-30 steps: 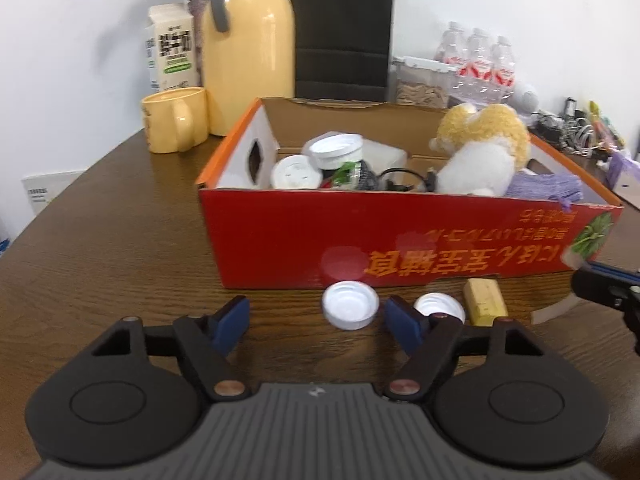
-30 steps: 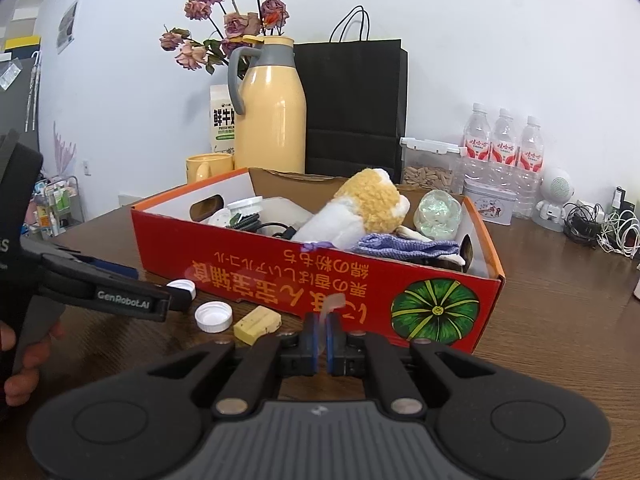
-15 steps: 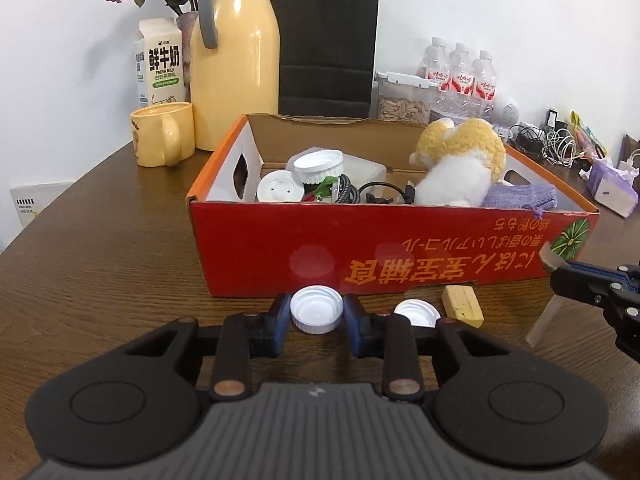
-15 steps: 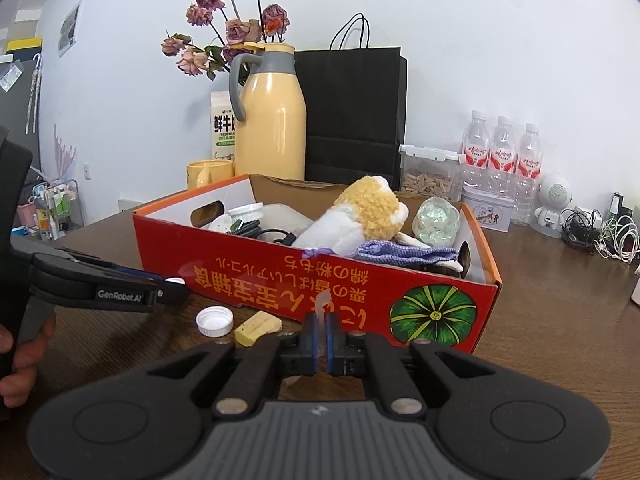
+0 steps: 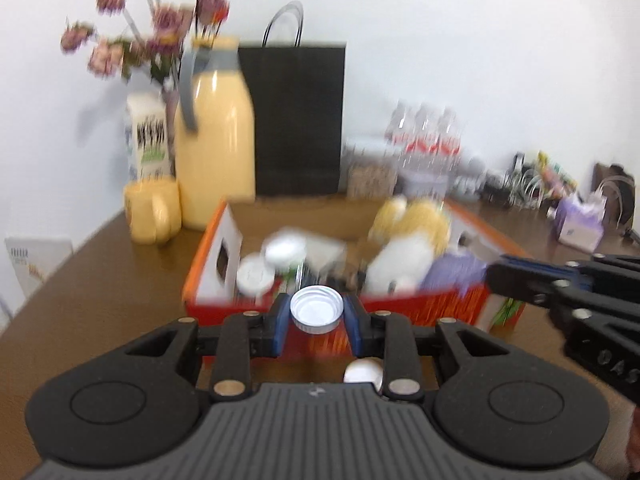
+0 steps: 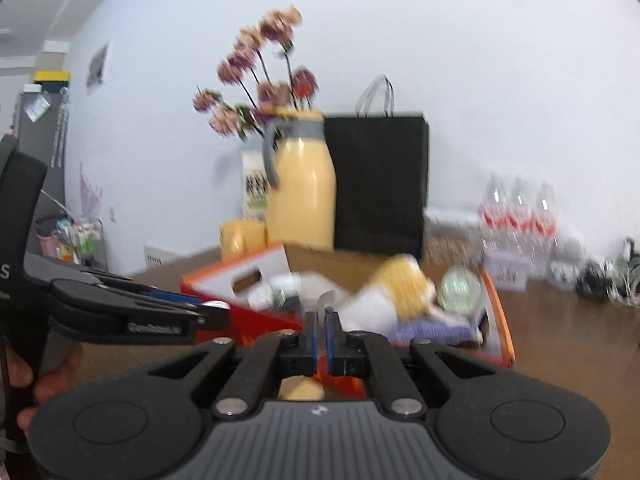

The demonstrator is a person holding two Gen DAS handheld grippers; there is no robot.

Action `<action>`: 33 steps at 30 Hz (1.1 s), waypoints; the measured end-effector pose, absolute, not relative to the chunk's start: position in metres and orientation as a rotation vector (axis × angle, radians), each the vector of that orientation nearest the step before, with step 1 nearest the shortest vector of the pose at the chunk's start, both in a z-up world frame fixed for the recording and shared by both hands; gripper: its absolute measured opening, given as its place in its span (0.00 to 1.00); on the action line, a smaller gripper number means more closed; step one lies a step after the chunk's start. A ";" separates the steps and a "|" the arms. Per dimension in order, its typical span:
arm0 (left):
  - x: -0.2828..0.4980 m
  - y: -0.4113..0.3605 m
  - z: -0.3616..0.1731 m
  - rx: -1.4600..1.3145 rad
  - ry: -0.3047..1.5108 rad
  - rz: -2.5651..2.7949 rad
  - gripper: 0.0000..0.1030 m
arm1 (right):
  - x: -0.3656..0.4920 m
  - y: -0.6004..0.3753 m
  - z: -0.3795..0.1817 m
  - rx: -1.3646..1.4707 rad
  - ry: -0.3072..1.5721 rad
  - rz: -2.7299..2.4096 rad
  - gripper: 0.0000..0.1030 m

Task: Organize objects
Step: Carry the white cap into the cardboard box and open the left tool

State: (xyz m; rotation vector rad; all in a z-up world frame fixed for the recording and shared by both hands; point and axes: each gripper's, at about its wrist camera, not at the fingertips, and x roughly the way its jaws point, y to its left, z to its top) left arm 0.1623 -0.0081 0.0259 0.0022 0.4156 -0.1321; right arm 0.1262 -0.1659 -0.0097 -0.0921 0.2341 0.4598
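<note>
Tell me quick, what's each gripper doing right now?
Left gripper: closed on the white bottle cap.
Right gripper: closed on a thin translucent strip.

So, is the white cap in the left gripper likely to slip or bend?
The cap looks like thin, smooth plastic, so probably light and fairly stiff. The left gripper pinches only its round rim, so it could twist or slip out. Freed, it may roll.

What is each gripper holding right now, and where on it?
The left gripper pinches a round white bottle cap across its rim. The right gripper is nearly shut on a thin translucent strip, blurred, held near its lower end.
</note>
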 end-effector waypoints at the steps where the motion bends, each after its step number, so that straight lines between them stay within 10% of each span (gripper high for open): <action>1: 0.163 -0.009 0.033 0.004 0.393 -0.133 0.28 | 0.129 -0.164 -0.003 -0.093 0.220 0.463 0.03; 28: 0.280 -0.002 0.024 -0.019 0.378 0.044 0.29 | 0.273 -0.131 -0.007 -0.063 0.301 0.350 0.04; 30: 0.276 -0.004 0.025 -0.004 0.363 0.054 0.37 | 0.268 -0.134 -0.005 -0.064 0.294 0.334 0.08; 33: 0.267 -0.002 0.028 -0.005 0.326 0.066 0.78 | 0.260 -0.140 -0.003 -0.064 0.276 0.308 0.17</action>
